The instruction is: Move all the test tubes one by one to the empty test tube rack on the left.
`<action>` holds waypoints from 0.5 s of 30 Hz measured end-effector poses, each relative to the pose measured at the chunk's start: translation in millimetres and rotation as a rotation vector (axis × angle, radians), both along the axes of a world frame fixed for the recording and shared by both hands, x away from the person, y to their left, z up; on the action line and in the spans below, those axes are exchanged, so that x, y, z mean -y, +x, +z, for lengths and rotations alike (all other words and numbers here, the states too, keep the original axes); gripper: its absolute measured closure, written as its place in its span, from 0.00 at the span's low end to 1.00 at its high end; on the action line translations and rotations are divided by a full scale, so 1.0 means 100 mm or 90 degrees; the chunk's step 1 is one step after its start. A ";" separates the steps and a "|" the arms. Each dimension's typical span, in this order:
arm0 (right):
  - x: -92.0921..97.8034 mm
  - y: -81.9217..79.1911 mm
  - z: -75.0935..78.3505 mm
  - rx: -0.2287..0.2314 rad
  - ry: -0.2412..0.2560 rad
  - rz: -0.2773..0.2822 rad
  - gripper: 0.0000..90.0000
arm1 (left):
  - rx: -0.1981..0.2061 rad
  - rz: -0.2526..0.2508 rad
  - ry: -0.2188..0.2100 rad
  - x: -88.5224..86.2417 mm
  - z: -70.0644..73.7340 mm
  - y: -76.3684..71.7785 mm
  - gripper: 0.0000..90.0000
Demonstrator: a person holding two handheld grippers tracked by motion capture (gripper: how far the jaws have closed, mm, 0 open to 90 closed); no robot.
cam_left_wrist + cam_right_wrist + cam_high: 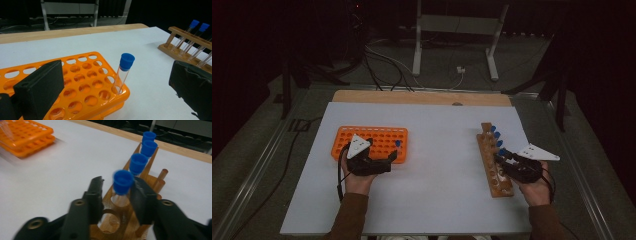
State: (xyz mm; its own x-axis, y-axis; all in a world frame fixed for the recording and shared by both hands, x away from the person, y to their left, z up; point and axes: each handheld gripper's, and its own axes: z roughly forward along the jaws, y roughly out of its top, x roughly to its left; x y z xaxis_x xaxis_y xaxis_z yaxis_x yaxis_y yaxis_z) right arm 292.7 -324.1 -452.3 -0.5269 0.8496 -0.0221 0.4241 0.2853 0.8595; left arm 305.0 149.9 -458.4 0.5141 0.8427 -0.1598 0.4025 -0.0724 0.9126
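- Your right tongs (115, 188) are spread around the nearest blue-capped tube (122, 182) in the wooden rack (117, 220): one jaw is sitting against the cap side, the other is standing off with a visible gap, so they are released and not yet clamping.
- That tube is standing in its hole, long axis near vertical, cap up, leaning slightly away from you; the cap is motion-blurred, so I cannot tell the exact tilt.
- Judgement: you are straddling the tube below the cap so that it can be lifted straight up along its own axis, clear of the hole.
- Three more capped tubes (138, 162) are lining up behind it in the same rack, all cap up.
- The wooden rack (493, 160) is lying lengthwise, running away from you on the right side of the white worktop (437, 150).
- Your left tongs (393, 156) are hanging open beside the near right corner of the orange rack (87, 82), gripping nothing.
- One capped tube (123, 72) is already standing in a corner hole there, cap up, leaning slightly right in the left gripper view.
- Judgement: the left tongs are waiting near the orange rack to steady it or receive the next tube.
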 end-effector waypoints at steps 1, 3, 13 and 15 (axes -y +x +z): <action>0.00 0.02 -0.01 -0.003 -0.006 -0.005 0.81 | -0.001 0.000 -0.001 0.00 0.00 0.00 0.01; 0.00 0.02 -0.02 -0.005 -0.007 -0.008 0.83 | -0.001 0.001 -0.002 0.00 -0.01 0.00 0.01; -0.03 0.08 -0.05 -0.012 -0.001 -0.032 0.85 | 0.002 0.007 0.001 0.01 -0.01 0.00 0.01; -0.04 0.09 -0.07 -0.016 -0.001 -0.035 0.85 | 0.002 0.008 0.001 0.01 -0.01 0.00 0.01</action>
State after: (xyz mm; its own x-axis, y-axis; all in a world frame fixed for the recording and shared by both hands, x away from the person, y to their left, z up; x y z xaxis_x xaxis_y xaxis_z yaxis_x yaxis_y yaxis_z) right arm 301.8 -320.3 -459.0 -0.4805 0.8769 -0.0107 0.4599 0.2624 0.8484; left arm 304.9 148.8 -459.5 0.5042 0.8494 -0.1561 0.3999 -0.0694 0.9139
